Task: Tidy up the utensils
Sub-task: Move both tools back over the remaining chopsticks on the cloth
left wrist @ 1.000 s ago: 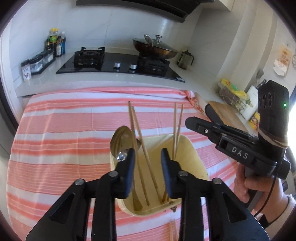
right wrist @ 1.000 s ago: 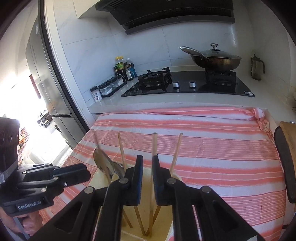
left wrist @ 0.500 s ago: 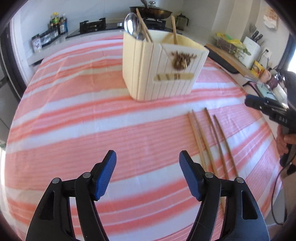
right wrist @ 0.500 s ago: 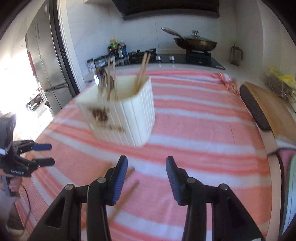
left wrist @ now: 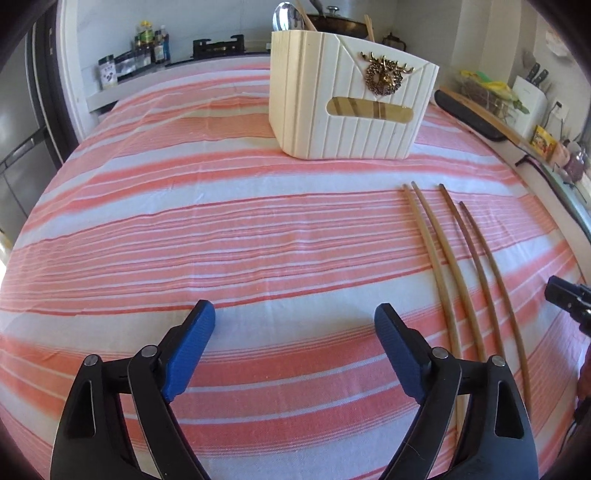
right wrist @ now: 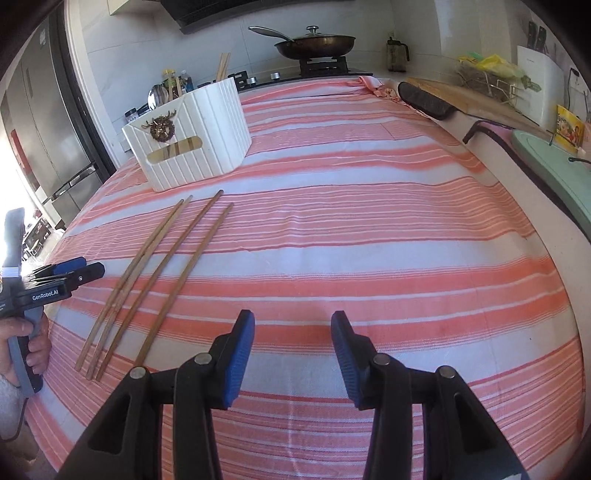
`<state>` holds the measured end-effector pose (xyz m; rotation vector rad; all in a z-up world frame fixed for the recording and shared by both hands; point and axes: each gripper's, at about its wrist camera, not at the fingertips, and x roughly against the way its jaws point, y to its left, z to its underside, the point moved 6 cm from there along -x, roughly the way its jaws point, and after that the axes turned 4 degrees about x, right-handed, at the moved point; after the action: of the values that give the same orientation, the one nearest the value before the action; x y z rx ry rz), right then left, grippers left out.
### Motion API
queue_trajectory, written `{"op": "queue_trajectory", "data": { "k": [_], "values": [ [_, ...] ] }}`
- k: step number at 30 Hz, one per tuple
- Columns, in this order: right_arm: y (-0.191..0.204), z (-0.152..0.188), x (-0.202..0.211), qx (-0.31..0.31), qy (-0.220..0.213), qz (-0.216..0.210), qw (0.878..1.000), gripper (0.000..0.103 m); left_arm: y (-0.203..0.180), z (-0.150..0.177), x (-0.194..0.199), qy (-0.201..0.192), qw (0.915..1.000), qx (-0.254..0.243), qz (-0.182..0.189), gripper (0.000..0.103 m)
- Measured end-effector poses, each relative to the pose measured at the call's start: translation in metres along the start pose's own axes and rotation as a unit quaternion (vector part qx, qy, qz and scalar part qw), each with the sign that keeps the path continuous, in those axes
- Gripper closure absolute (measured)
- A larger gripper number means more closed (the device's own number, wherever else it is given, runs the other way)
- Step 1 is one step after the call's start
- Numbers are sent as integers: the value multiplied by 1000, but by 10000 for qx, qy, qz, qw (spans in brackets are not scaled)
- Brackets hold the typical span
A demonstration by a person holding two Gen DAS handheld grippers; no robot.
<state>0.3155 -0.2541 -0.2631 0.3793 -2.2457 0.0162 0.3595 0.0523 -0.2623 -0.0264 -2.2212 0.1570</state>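
In the left wrist view, four wooden chopsticks [left wrist: 461, 280] are laid side by side on the striped cloth [left wrist: 221, 229] covering the counter, their long axes running from the near edge away toward the cream utensil holder [left wrist: 351, 99], with their far tips pointing at it but stopping well short. The holder is set upright farther back on the cloth; a spoon [left wrist: 286, 16] and more chopstick ends are seen rising from its top, and a gold stag-head ornament [left wrist: 386, 75] is fixed to its front above a slot. The left gripper [left wrist: 294, 319] is held tilted down over bare cloth to the left of the chopsticks; its jaws have just been opening and are spread wide, with nothing between them. At the right edge the dark tip of the right gripper [left wrist: 567, 299] is glimpsed. In the right wrist view, the same chopsticks [right wrist: 155, 280] are seen slanting from lower left up to the right toward the holder [right wrist: 192, 136]. The right gripper [right wrist: 293, 328] is angled down over empty cloth to their right, its jaws parted partway and holding nothing. At the left, the left gripper [right wrist: 79, 269] is gripped by a hand [right wrist: 26, 347], and "GenRobot.AI" is read on its side. A lidded pan [right wrist: 314, 42] is seen on the stove behind.
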Motion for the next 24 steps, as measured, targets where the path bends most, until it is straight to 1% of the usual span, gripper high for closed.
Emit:
{"op": "queue_trajectory", "data": {
  "k": [2, 4, 11, 24],
  "values": [
    [0, 1, -2, -41, 3, -13, 10000, 59, -4, 2, -3, 53, 9999, -125, -40, 6],
    [-2, 1, -2, -113, 2, -62, 9999, 59, -8, 3, -4, 82, 9996, -231, -144, 5],
    [-7, 1, -2, -343, -61, -249, 9991, 59, -7, 4, -3, 88, 9996, -238, -159, 4],
    [-6, 2, -3, -263, -43, -148, 9995, 59, -7, 4, -3, 93, 9995, -245, -161, 4]
  ]
}}
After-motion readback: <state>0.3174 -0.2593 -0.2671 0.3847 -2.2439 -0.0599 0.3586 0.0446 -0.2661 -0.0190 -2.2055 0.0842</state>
